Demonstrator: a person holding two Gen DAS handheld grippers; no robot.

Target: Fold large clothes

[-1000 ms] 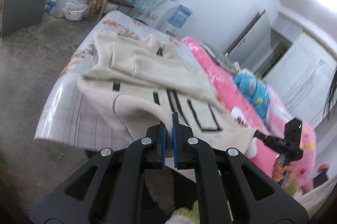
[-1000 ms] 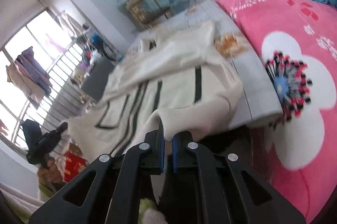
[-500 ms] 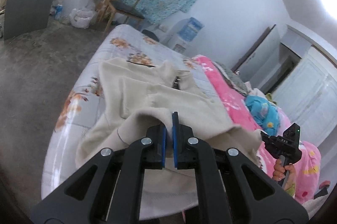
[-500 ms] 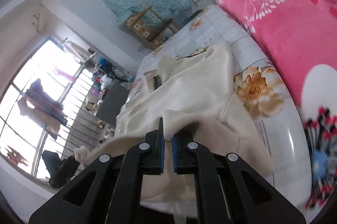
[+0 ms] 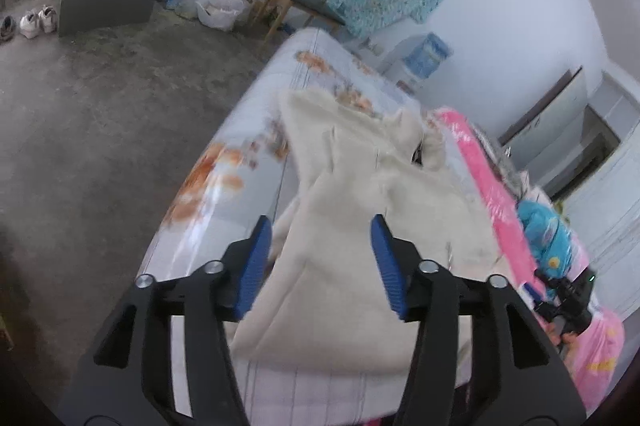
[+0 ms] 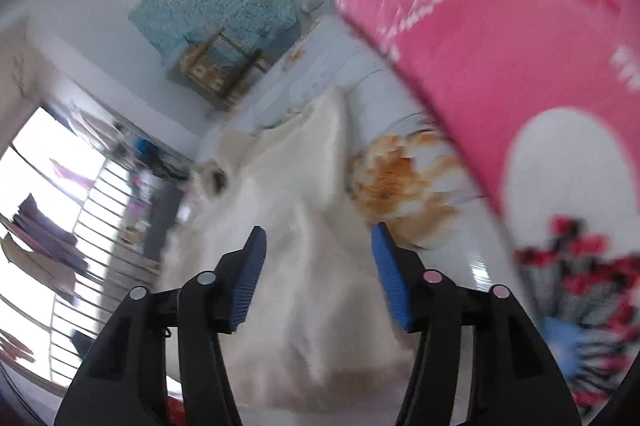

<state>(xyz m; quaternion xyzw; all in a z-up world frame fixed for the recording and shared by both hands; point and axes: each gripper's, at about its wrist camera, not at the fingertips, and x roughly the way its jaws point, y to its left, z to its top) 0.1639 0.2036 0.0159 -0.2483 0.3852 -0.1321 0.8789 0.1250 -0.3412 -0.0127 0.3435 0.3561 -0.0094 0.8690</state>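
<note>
**Now both tools let go: first fold laid on the bed**

Now the large cream fleece garment lies on the bed with the pale floral sheet, and a doubled layer of it covers the near part, its rounded folded edge running along the bed's front edge at about 6 o'clock in the left wrist view. The collar, with a dark gap at the neck, sits farther up the bed, toward 1 o'clock from the left tool.

The left tool's jaws are opening; its blue pads stand apart with cream cloth showing between them, but the pads do not press on it. The right tool is opening likewise, pads apart over the same cloth and clear of it. In the left wrist view the right tool also shows at 4 o'clock, held in a hand near the pink flowered blanket that lies along the garment's far side.

As a judgement: one fold, bringing the lower part up over the body, looks finished and is being released. What is left is probably folding in the sides or sleeves and a further halving, since the garment is wide and rumpled near the collar. The right wrist view is blurred, so finer detail there cannot be told.
</note>
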